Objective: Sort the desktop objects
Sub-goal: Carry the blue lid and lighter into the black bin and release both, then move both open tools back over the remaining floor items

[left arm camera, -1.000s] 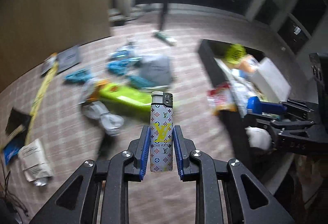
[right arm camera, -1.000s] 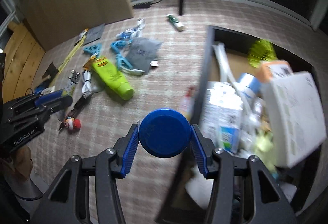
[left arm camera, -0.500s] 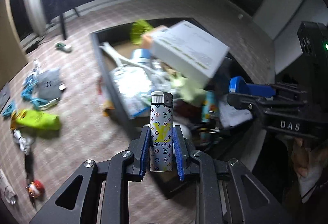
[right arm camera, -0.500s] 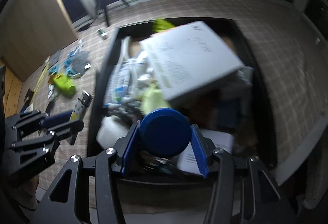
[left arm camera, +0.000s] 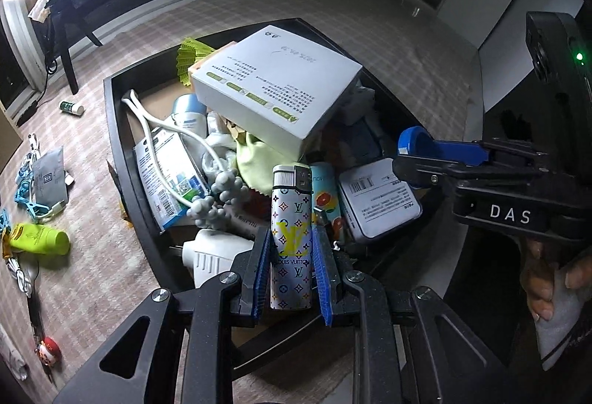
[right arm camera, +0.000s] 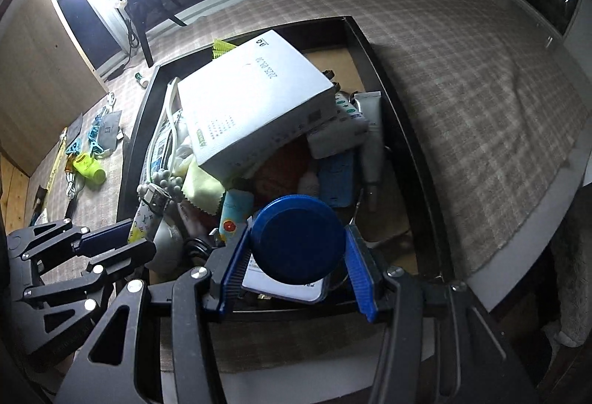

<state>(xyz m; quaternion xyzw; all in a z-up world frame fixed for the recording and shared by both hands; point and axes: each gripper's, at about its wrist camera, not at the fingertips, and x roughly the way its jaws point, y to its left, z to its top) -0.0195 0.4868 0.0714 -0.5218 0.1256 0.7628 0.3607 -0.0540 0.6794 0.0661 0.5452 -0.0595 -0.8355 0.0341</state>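
Over the box, left gripper clamps a lighter, right gripper clamps a blue lid; drop-off step, next release both toward 12 o'clock.

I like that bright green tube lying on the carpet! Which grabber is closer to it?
Left. The left gripper, holding the lighter, hangs over the box's edge on the side facing the green tube; the right gripper, holding the blue lid, is farther across the box.

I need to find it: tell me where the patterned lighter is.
The patterned lighter stands upright between the left gripper fingers, low centre of the left wrist view, above the black tray.
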